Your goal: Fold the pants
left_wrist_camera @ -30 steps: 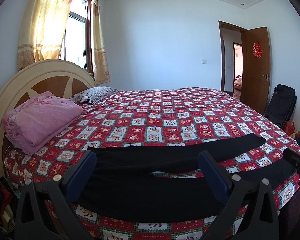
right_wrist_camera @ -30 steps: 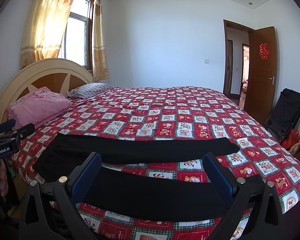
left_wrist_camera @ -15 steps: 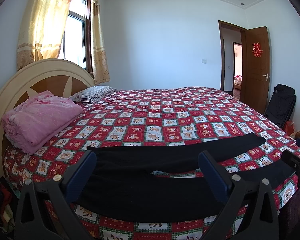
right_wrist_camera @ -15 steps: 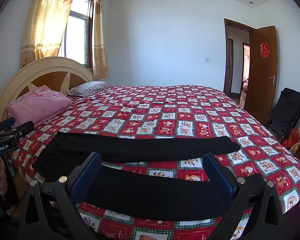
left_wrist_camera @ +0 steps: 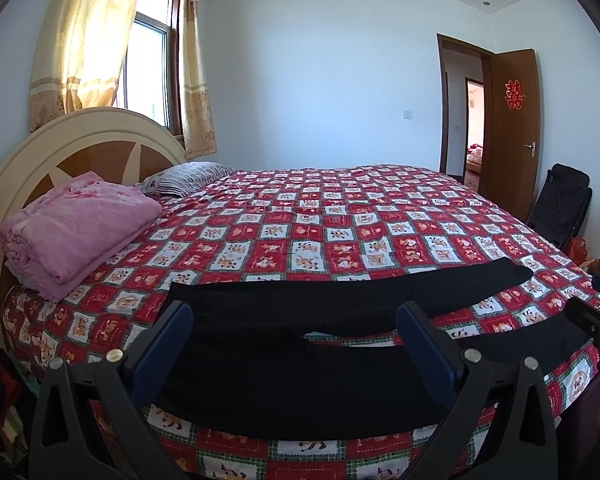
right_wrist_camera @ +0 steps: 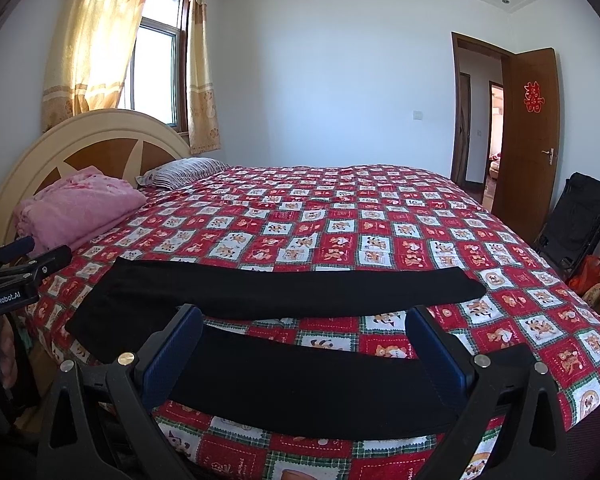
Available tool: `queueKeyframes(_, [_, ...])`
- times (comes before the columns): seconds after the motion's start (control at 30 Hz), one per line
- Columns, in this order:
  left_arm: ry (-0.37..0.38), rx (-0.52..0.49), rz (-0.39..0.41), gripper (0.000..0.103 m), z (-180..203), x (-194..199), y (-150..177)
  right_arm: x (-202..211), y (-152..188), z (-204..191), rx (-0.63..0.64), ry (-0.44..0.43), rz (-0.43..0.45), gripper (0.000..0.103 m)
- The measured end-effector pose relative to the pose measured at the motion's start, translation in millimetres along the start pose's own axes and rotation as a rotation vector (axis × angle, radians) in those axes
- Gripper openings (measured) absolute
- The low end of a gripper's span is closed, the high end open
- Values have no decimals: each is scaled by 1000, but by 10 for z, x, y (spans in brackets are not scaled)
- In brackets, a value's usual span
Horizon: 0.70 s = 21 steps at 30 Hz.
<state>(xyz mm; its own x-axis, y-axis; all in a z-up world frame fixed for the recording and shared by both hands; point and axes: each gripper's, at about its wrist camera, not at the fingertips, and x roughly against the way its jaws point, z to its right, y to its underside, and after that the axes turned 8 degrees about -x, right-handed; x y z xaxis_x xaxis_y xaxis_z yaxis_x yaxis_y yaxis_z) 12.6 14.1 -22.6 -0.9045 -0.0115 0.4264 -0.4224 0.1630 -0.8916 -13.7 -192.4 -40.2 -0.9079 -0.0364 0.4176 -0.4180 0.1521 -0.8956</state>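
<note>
Black pants lie flat along the near edge of the bed, waist to the left, the two legs spread apart and running to the right. My left gripper hovers open over the waist and crotch end, with nothing between its blue pads. My right gripper is open above the near leg, also holding nothing. Each gripper shows at the edge of the other's view: the right gripper at far right, the left gripper at far left.
The bed carries a red checked quilt. A folded pink blanket and a striped pillow lie by the rounded headboard. A black folded chair leans by the open door at right.
Almost nothing has changed. Both grippers stay open over the pants, with only a slight drift of the views.
</note>
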Motion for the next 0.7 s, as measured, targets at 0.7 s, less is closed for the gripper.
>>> queueKeyframes(0.7, [-154, 12, -240, 100, -1536, -1847, 404, -739, 496, 128, 15, -66, -184, 86])
